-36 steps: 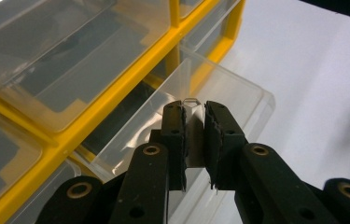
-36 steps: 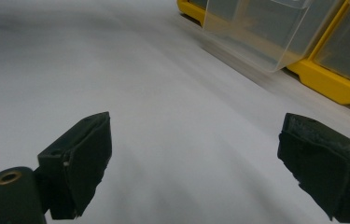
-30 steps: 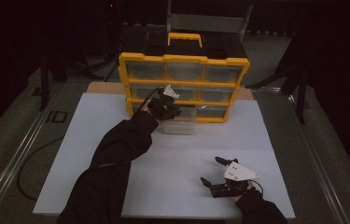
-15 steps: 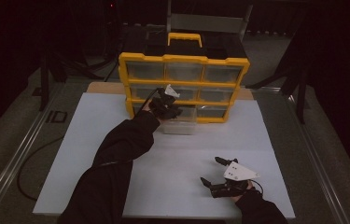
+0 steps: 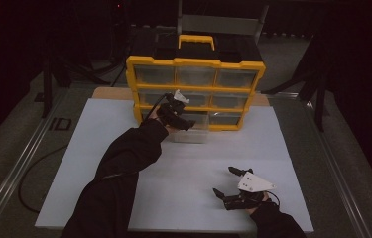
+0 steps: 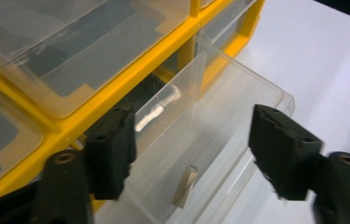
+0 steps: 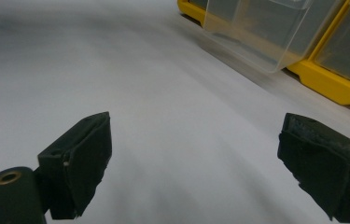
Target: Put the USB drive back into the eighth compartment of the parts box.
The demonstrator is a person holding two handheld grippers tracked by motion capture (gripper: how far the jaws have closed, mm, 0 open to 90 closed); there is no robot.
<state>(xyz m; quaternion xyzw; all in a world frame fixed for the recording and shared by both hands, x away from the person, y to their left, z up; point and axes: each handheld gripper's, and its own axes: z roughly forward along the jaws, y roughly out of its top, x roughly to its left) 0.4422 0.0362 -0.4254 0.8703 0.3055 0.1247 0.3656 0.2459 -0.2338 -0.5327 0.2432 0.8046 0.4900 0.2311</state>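
Drawer [image 6: 210,140] of clear plastic sits pulled partway out of the bottom row of the yellow organizer [image 5: 196,63], middle slot, front end out over the white mat [image 5: 99,148]. We've got the left gripper [image 6: 191,154] right above it; its jaws have just been opening and now stand spread w/ the drawer's open top between them, pads not pressing on anything. A small pale piece [image 6: 185,185] lies on the drawer floor, between the jaws in the left gripper view. We can't tell what it is.

Step in hand, as we read it: letting go at the drawer, either after pulling it out or after dropping that piece in.

Right gripper [image 5: 230,182] rests low on the mat, well apart from the organizer, jaws wide, nothing in them.

Next move prob calls for lifting the left gripper clear w/o snagging the drawer's thin wall, then pushing the front square so it slides in straight.
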